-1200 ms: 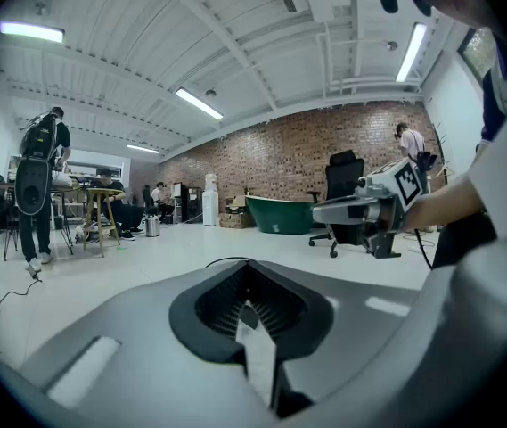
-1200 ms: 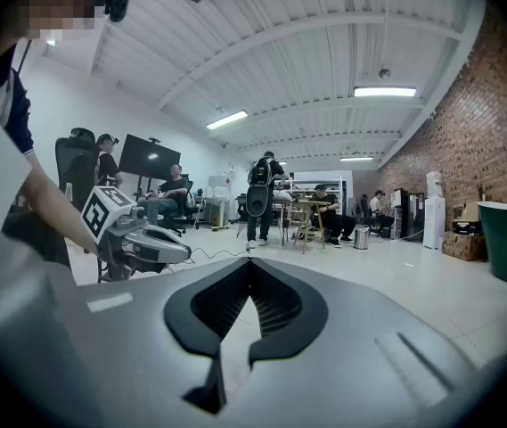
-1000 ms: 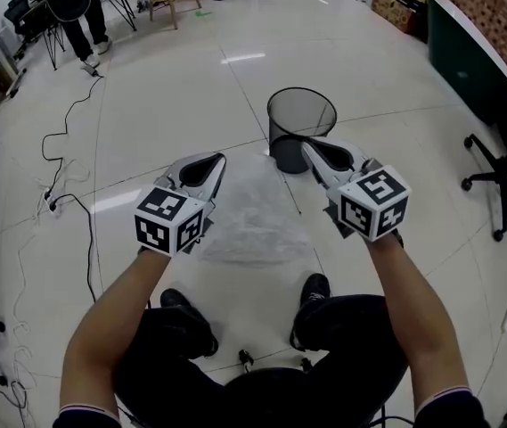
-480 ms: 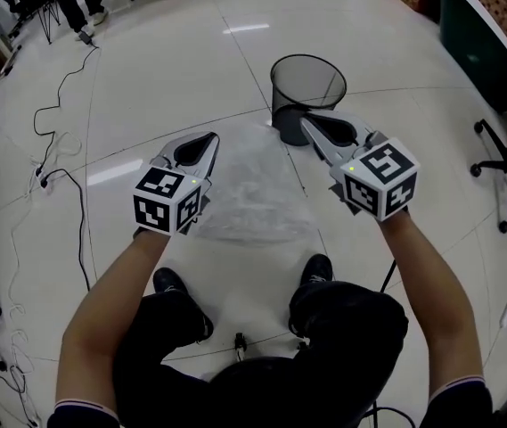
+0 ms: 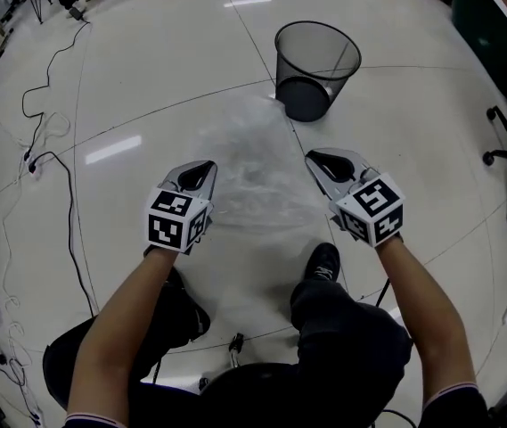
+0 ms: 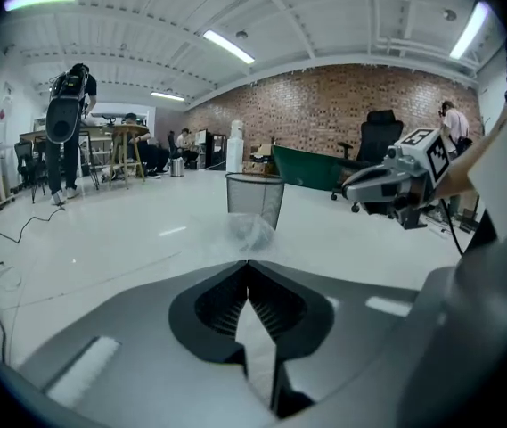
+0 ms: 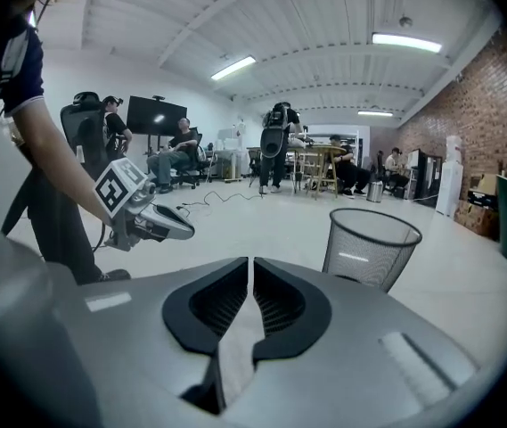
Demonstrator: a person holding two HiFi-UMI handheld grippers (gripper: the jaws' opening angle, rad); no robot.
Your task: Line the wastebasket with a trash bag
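The clear trash bag point(image 5: 253, 172) is hanging spread between the 2 grippers, billowing forward above the floor point(image 5: 146, 78), with its far end reaching just beside the base of the black mesh wastebasket point(image 5: 324, 69), which is standing upright. The left gripper point(image 5: 207, 164) is pinching 1 edge of the film, its jaws pressed together. The right gripper point(image 5: 312, 157) is holding the opposite edge; its jaws have just been easing apart a little, showing a thin slit with film between them. Both bare forearms point(image 5: 128, 319) are reaching forward, roughly parallel, angling the grippers downward toward the basket
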